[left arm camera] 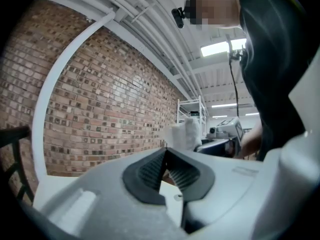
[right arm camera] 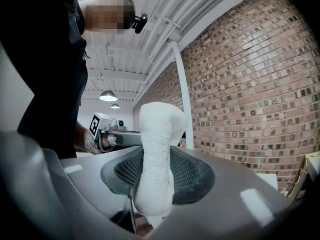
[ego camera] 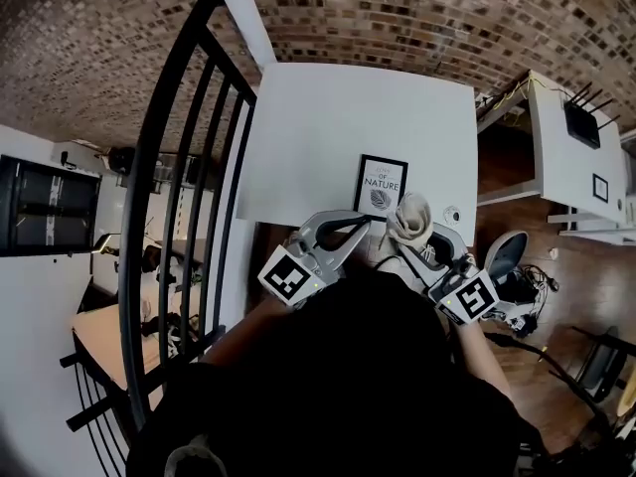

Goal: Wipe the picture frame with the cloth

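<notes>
A black picture frame (ego camera: 380, 185) with a white "NATURE" print sits near the front edge of the white table (ego camera: 328, 127). My right gripper (ego camera: 412, 238) is shut on a folded cream cloth (ego camera: 409, 217), held just right of the frame's lower corner. The cloth (right arm camera: 156, 154) stands up between the right gripper's (right arm camera: 156, 184) dark pads. My left gripper (ego camera: 363, 223) hovers just below the frame with its jaws shut, tips touching and nothing between them (left arm camera: 165, 153). From the left gripper view the cloth (left arm camera: 186, 133) shows ahead to the right.
A black metal railing (ego camera: 179, 167) runs along the table's left side. A brick wall (ego camera: 397, 13) stands behind it. A small round object (ego camera: 453, 214) lies on the table's right front corner. A white shelf (ego camera: 571, 157) and floor cables (ego camera: 527, 281) are to the right.
</notes>
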### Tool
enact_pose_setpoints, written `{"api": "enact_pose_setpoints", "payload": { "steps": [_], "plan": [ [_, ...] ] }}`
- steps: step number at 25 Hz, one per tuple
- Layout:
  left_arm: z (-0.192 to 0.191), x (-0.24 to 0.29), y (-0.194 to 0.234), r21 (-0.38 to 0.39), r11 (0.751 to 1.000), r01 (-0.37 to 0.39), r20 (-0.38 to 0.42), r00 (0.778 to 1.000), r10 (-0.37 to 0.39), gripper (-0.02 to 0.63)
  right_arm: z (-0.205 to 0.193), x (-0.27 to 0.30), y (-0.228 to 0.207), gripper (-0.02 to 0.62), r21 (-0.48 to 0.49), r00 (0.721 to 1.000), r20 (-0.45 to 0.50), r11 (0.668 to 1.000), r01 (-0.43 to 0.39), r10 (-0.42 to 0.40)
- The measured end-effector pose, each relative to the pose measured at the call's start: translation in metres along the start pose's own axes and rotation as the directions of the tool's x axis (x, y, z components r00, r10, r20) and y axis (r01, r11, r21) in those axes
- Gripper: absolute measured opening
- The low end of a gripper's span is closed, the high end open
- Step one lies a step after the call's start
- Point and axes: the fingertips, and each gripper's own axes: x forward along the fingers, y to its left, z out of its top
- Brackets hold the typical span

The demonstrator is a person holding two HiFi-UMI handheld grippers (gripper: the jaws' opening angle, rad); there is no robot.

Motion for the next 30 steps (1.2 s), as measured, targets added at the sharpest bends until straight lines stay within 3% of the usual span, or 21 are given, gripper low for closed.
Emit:
{"api": "enact_pose_setpoints", "payload": {
  "steps": [5,14,17,20,23,27,30],
  "plan": [
    [-0.008,0.028,0.014,0.022,1.0,-0.008,-0.031,0.999,0.008,0.002,-0.007,0.003,-0.029,0.153,0.009,1.0,0.017,1.0,-0.014,0.014],
    [-0.006,0.073,0.034,0.009,0.996,-0.091,-0.08,0.993,0.092,0.002,-0.015,-0.001,-0.085,0.153,0.054,0.998,0.018,0.997,-0.055,0.054],
    [-0.016,0.082,0.038,0.007,0.994,-0.105,-0.097,0.99,0.105,0.002,-0.036,-0.002,-0.106,0.153,0.071,0.999,-0.021,0.997,-0.032,0.033],
    [-0.029,0.089,0.039,0.001,0.995,-0.098,-0.122,0.988,0.098,0.002,-0.079,0.001,-0.126,0.153,0.11,0.991,-0.137,0.994,0.017,-0.002],
    [-0.04,0.09,0.046,-0.02,0.994,-0.107,-0.144,0.984,0.103,0.002,-0.143,0.013,-0.148,0.153,0.15,0.939,-0.345,0.986,0.069,-0.014],
    [-0.052,0.09,0.052,-0.036,0.995,-0.091,-0.17,0.982,0.084,0.002,-0.207,0.043,-0.172,0.153,0.128,0.827,-0.563,0.988,0.09,-0.002],
    [-0.057,0.087,0.052,-0.044,0.996,-0.075,-0.171,0.983,0.066,0.002,-0.243,0.067,-0.188,0.153,0.043,0.737,-0.676,0.998,0.051,-0.008]
  ]
}}
